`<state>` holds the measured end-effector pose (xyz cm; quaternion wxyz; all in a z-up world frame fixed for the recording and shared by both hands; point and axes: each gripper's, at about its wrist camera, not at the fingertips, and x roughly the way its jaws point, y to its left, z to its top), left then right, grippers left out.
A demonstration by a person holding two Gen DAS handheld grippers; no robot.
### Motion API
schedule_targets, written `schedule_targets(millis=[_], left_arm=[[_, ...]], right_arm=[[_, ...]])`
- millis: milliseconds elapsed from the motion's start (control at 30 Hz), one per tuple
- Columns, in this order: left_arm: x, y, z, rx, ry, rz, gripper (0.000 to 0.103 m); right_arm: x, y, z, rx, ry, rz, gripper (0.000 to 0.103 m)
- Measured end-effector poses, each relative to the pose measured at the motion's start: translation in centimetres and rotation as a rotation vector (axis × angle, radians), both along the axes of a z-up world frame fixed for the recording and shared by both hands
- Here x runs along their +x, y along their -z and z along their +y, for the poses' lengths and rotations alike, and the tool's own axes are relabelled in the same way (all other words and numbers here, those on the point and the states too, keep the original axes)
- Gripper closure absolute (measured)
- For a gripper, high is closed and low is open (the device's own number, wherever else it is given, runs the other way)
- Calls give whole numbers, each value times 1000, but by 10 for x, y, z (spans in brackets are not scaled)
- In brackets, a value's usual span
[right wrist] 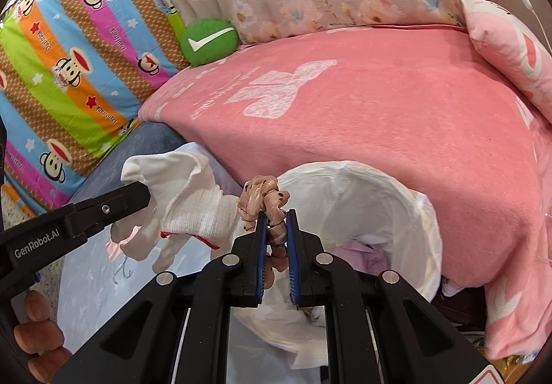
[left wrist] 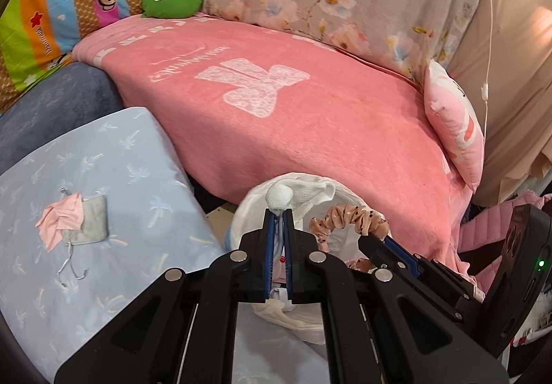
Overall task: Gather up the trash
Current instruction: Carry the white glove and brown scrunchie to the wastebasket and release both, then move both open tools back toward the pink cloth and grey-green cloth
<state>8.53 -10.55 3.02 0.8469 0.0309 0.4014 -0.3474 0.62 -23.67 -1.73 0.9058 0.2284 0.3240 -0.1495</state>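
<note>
Knit cotton, a white glove [left wrist: 293,196], bunches limp between the clamped pads of the left gripper [left wrist: 279,215], hanging just above the white plastic-lined bin [right wrist: 407,208]. The right gripper [right wrist: 276,216] pinches a ruffled, glossy peach scrunchie [right wrist: 264,197] with dark dots, over the bin's near rim. Behind the bin lies a fleecy pink blanket [left wrist: 310,115]. The left gripper's side reads "GenRobot.AI".

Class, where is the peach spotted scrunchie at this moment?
The scrunchie is clamped in the right gripper, held above the white bin bag, right of the white glove held by the left gripper.
</note>
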Motion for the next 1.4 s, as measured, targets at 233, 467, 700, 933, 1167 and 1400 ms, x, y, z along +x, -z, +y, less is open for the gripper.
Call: schedule_targets(millis=[233,467,700,933,1167,1400], left_arm=[[-7,6,-22,8,40,33,93],[-8,5,-19,14,2,-2,46],[-6,8,-16,31,-18,-12,46],[-3,11,-10,34,-33,-6,46],[0,15,1,31,-52,6,46],[2,17,11,27,-67,12,46]], right_arm=[[-9,9,-16,10,34,9,93],[-10,11,-19,4,50,9,88],[-6,12,-15,4,39,9,88],[-2,13,-6,-6,20,19,88],[3,14,-2,-15,0,26,84],[7,14,11,-24,-23,33,84]])
